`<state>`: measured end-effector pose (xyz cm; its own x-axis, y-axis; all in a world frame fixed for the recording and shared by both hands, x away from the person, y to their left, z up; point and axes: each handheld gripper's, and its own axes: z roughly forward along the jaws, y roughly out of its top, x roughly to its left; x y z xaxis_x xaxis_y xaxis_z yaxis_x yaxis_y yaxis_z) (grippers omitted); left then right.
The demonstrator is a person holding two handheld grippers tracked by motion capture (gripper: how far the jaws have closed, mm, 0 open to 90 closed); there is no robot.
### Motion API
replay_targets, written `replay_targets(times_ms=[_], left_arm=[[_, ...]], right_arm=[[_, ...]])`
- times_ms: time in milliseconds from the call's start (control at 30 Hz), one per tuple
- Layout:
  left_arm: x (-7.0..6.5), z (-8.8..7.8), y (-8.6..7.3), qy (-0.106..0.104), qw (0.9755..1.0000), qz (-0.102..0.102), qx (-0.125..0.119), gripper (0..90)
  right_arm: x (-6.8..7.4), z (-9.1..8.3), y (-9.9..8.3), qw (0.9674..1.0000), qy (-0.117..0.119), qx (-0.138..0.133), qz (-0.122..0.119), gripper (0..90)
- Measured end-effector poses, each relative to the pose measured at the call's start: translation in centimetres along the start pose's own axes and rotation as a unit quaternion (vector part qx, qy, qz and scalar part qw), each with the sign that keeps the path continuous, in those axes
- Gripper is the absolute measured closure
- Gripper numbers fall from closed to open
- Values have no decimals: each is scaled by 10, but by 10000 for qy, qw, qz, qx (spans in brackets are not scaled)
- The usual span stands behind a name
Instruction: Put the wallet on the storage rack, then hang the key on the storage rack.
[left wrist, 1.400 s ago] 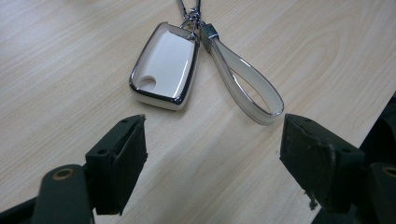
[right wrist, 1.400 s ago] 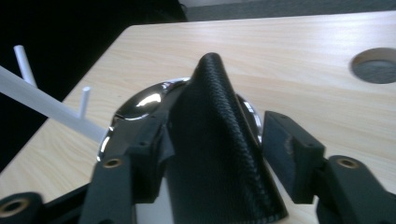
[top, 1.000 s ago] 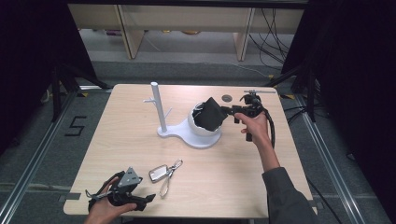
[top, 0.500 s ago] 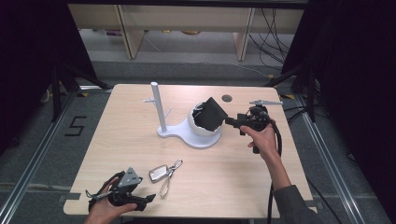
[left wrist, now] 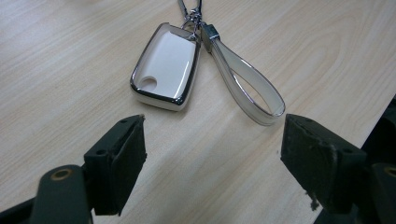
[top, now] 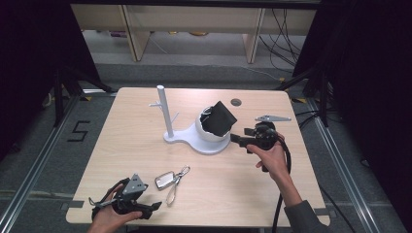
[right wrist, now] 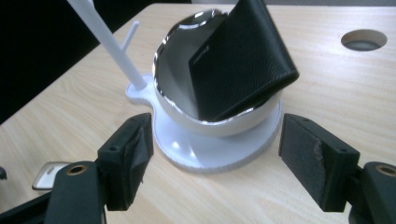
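1. Wallet (top: 221, 118), black leather, leans tilted in the white bowl (top: 206, 133) of a stand (top: 167, 136) near the table's (top: 121, 121) middle.
2. We see the right gripper (top: 238, 140) just right of the bowl; its jaws have just been opening and stand wide, nothing between them.
3. We find the left gripper (top: 148, 208) at the near left edge, jaws spread apart, close to a white key fob (left wrist: 166, 65) with its strap (left wrist: 247, 88).

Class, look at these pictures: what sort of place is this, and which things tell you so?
Probably a lab recording bench: a bare wooden table on a metal frame, loose cables on the floor behind, and a taped number 5 marking the floor.
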<state>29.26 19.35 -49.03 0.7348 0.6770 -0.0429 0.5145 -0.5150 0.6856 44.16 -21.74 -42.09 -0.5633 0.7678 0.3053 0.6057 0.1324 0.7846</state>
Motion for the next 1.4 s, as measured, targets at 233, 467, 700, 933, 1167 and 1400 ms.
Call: replay_targets(times_ms=[233,467,700,933,1167,1400], left_arm=[[0,1,0,21,9999,-112,-63,215],[2,0,0,50,9999,-138,-70,214],[3,-1,-1,9,9999,-141,-58,213],[2,0,-1,23,9999,-121,-64,212],[0,0,-3,29,9998,-180,-87,210],[1,-1,-1,63,9999,-101,-64,211]], right_arm=[[7,7,-17,9996,102,245,-92,266],[19,9,-28,9990,140,383,-191,260],[30,7,-46,9973,192,582,-414,245],[37,12,-66,9942,351,918,-448,220],[45,15,-85,9913,347,1210,-396,205],[47,12,-96,9873,471,1403,-583,205]])
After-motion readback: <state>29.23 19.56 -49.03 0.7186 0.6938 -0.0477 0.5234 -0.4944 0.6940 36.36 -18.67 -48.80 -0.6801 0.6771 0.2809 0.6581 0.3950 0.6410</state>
